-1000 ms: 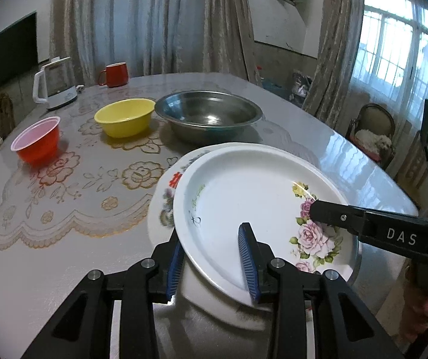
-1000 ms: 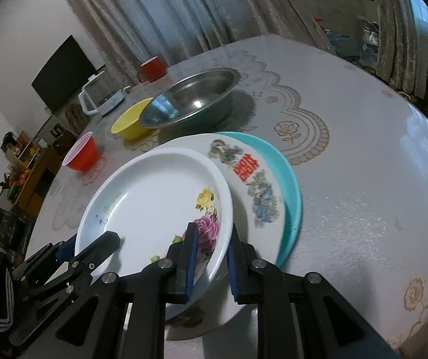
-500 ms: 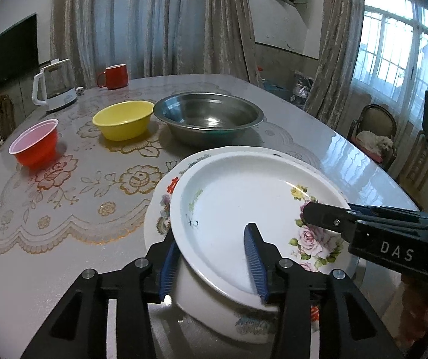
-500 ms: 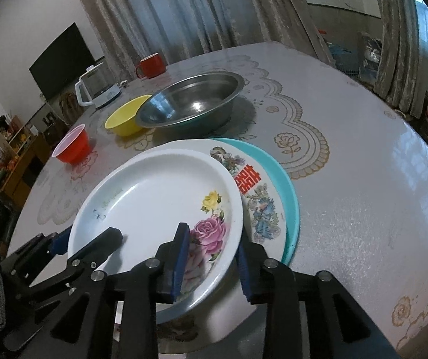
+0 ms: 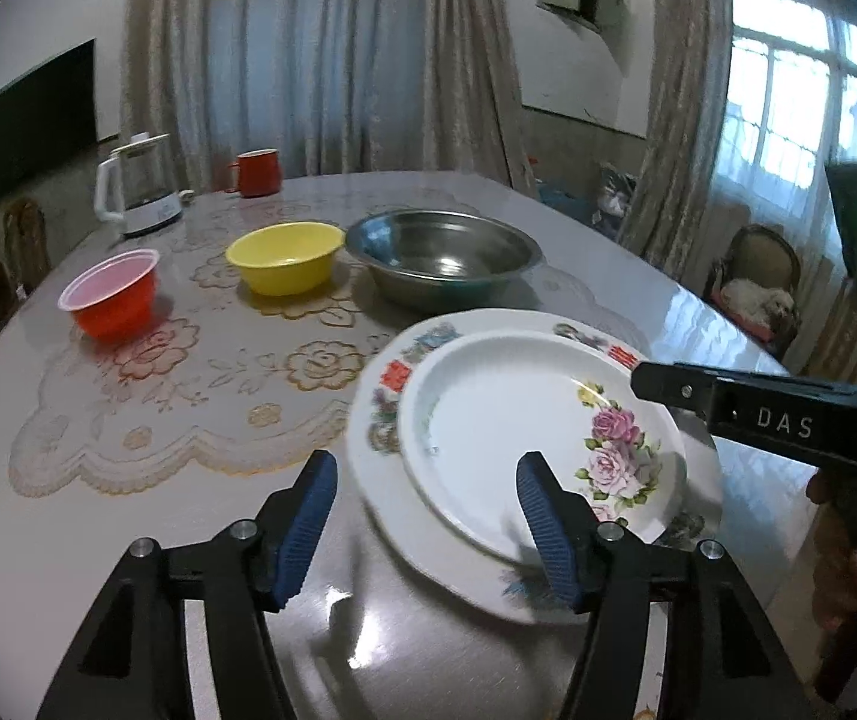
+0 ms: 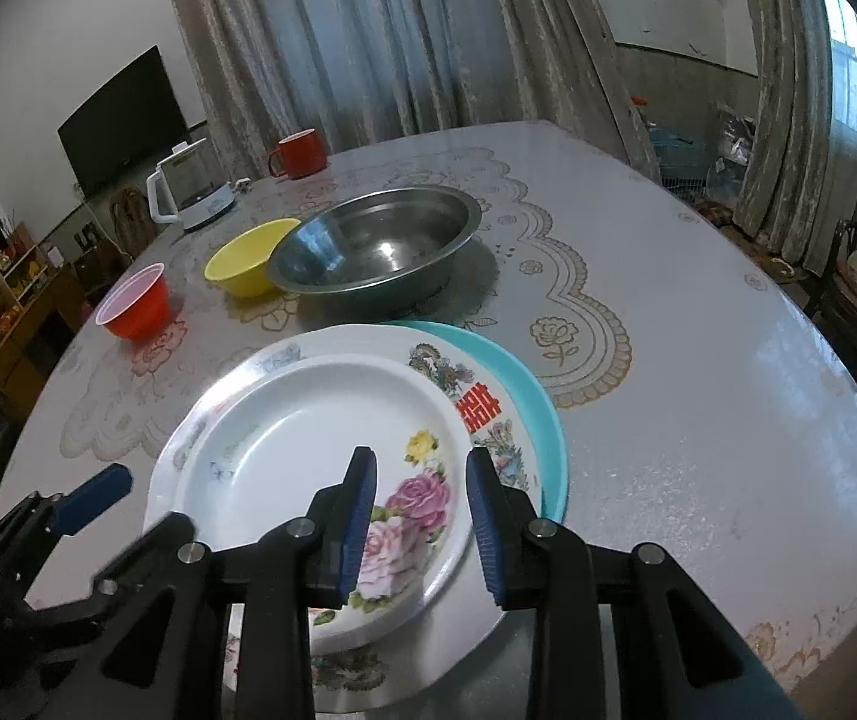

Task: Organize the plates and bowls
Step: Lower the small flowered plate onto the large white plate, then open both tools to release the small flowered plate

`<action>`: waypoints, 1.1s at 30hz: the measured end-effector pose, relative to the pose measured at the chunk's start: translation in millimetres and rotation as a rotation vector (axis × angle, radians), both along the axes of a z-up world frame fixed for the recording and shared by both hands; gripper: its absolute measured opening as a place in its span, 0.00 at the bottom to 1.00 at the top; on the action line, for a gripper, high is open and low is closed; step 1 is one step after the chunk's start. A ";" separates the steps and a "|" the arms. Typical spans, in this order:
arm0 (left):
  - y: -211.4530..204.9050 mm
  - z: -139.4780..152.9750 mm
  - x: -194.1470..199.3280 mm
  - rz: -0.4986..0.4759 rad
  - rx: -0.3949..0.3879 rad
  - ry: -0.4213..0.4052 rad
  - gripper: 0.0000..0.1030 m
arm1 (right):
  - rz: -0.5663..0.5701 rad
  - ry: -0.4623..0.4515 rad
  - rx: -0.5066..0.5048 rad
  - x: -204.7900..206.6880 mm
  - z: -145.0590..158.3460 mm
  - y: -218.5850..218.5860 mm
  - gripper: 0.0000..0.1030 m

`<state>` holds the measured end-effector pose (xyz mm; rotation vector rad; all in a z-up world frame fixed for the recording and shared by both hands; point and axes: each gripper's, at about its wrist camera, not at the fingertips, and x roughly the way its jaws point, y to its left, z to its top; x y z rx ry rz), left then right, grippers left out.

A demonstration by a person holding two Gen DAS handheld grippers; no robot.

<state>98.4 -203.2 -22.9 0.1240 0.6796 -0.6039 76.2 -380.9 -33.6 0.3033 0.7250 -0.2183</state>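
A white ceramic plate with pink rose decoration (image 6: 320, 468) rests on a larger white plate with red characters and printed motifs (image 6: 476, 402), which in turn rests on a teal plate (image 6: 539, 414) at the near edge of the table; the stack runs from largest at the bottom to smallest at the top, an arrangement that appears chosen for stable nesting. The left gripper (image 5: 422, 516) is spread wide, its blue ribbed fingers (image 5: 308, 504) clear of the plates on one side and over the rim of the rose plate on the other, holding nothing. The right gripper (image 6: 422, 516) is likewise parted, straddling the near rim of the rose plate without pinching it. Both grippers therefore appear to be at release, with the plate stack judged complete. Behind the stack stand a large stainless-steel basin (image 6: 380, 246), a yellow plastic bowl (image 6: 248, 261) and a red plastic bowl with a white rim (image 6: 134, 303), side by side and not yet nested; these are judged the remaining items. The surface is a round glossy table (image 6: 698, 396) covered by a lace-pattern floral cloth (image 5: 176, 396). A white electric kettle (image 5: 140, 186) and a red mug (image 5: 257, 171) stand at the far edge. The room has grey curtains (image 6: 368, 30), a wall-mounted black television (image 6: 122, 114) and a bright window (image 5: 800, 96).
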 end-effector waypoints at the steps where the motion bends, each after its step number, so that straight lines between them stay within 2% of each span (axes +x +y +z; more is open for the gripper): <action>1: 6.3 0.7 0.9 0.018 -0.014 0.002 0.61 | 0.001 0.000 0.009 0.0 0.0 -0.4 0.30; 3: 16.0 1.1 3.5 0.046 -0.033 0.013 0.59 | 0.001 -0.001 0.020 -0.8 -0.4 0.0 0.30; 5: 25.8 -1.2 5.0 0.075 -0.051 0.030 0.51 | 0.005 -0.005 0.022 -1.7 -1.2 3.3 0.30; 7: 31.3 -6.5 7.1 0.089 -0.059 0.066 0.38 | 0.010 -0.007 0.023 -2.1 -1.7 6.4 0.30; 9: 31.3 -13.4 6.7 0.079 -0.063 0.102 0.31 | 0.018 -0.008 0.028 -2.1 -2.3 9.7 0.30; 11: 26.0 -14.8 1.2 0.050 -0.069 0.102 0.28 | 0.022 -0.009 0.025 -1.8 -2.7 12.0 0.30; 13: 16.3 -15.0 -4.2 0.023 -0.051 0.086 0.16 | 0.027 -0.009 0.031 -1.2 -3.9 13.4 0.30; 17: 7.8 -16.5 -7.4 0.043 -0.021 0.031 0.16 | 0.026 -0.008 0.030 -2.6 -5.2 13.9 0.30; 20: 10.7 -16.4 2.1 0.055 -0.058 0.067 0.16 | 0.015 -0.008 0.035 -3.5 -6.0 10.7 0.30; 24: 6.7 -16.1 8.0 0.062 -0.048 0.055 0.16 | 0.002 -0.006 0.042 -2.5 -7.1 8.1 0.30; 29: 11.2 -16.4 16.9 0.050 -0.081 0.081 0.16 | 0.014 -0.013 0.038 -1.5 -4.4 12.7 0.30; 33: 23.3 -15.0 15.4 0.073 -0.088 0.078 0.20 | 0.014 -0.017 0.041 -2.2 -0.7 13.0 0.30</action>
